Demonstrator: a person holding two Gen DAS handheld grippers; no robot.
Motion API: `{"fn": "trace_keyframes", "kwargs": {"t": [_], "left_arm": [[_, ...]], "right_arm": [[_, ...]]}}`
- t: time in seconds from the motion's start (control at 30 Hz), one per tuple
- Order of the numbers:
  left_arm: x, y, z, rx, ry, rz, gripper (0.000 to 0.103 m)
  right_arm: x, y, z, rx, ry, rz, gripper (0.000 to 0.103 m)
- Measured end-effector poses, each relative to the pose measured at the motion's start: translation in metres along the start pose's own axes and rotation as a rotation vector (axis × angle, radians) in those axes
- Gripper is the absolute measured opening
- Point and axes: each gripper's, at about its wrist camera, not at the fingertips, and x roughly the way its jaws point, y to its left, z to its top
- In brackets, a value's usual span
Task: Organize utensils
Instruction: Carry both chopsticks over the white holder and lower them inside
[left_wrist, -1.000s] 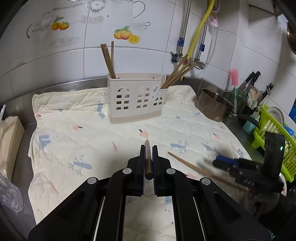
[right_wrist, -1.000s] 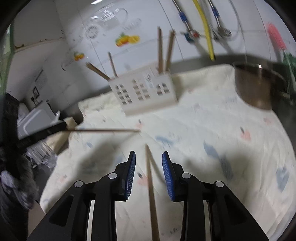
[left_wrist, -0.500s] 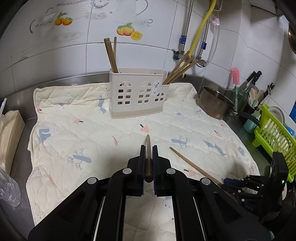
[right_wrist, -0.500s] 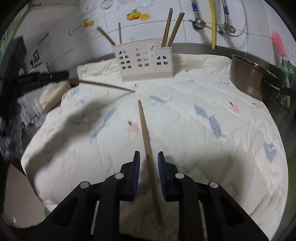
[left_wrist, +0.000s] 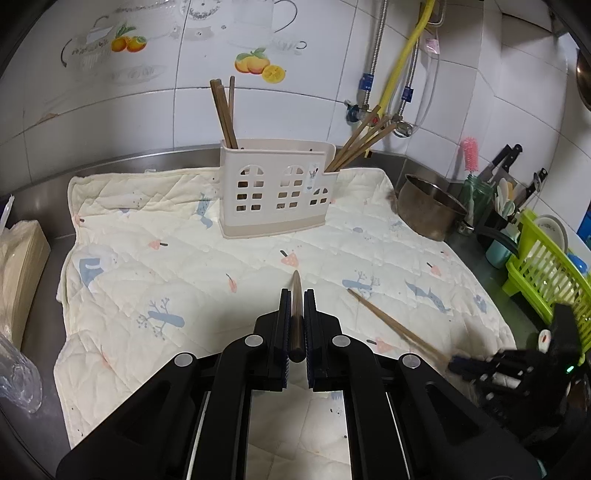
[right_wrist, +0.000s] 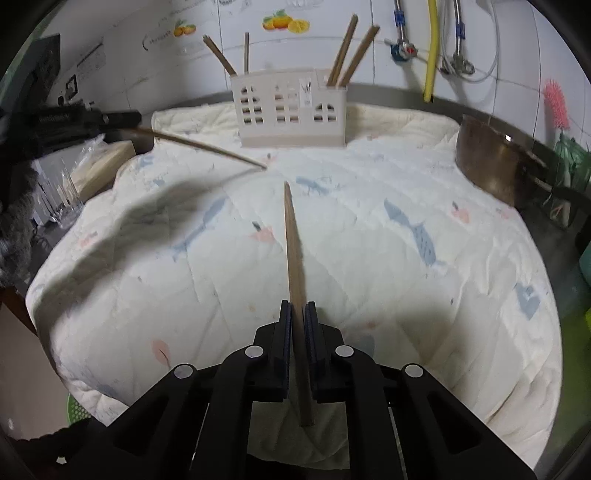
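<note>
Wooden chopstick (left_wrist: 296, 310) clamped in left gripper (left_wrist: 296, 295) | right gripper (right_wrist: 297, 306) clamps another chopstick (right_wrist: 293, 251) | holder sticker (left_wrist: 312, 176) unreadable

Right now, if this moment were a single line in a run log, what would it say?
left gripper: shut on chopstick | right gripper: shut on second chopstick | holder: chopsticks at both ends | step: carry to holder

I am working in a home kitchen: fruit-printed wall tiles (left_wrist: 258, 66), a steel counter (left_wrist: 110, 158), a saucepan (left_wrist: 430, 208), knives (left_wrist: 506, 158) and a green dish rack (left_wrist: 543, 266).
</note>
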Motion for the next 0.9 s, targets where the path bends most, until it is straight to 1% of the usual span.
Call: {"fn": "trace_keyframes", "kwargs": {"t": [0.17, 0.2, 0.37, 0.53, 0.67, 0.77, 0.9], "left_arm": [[-0.004, -0.001, 0.009, 0.006, -0.018, -0.001, 0.006], [-0.005, 0.000, 0.011, 0.006, -0.020, -0.002, 0.006], [-0.004, -0.002, 0.023, 0.022, -0.029, -0.006, 0.006], [-0.002, -0.007, 0.030, 0.067, -0.036, -0.006, 0.006], [-0.002, -0.009, 0.039, 0.086, -0.039, -0.008, 0.005], [-0.003, -0.011, 0.052, 0.097, -0.042, -0.006, 0.005], [-0.005, -0.013, 0.075, 0.111, -0.047, -0.017, 0.005]], "right_arm": [[-0.023, 0.003, 0.033, -0.028, -0.091, -0.020, 0.006], [-0.029, 0.004, 0.045, -0.037, -0.116, -0.016, 0.006], [-0.041, 0.006, 0.092, -0.055, -0.183, 0.012, 0.006], [-0.046, 0.008, 0.135, -0.078, -0.208, 0.039, 0.006], [-0.043, 0.007, 0.160, -0.081, -0.193, 0.066, 0.006], [-0.039, 0.002, 0.183, -0.073, -0.177, 0.101, 0.006], [-0.037, 0.000, 0.209, -0.082, -0.170, 0.114, 0.006]]}}
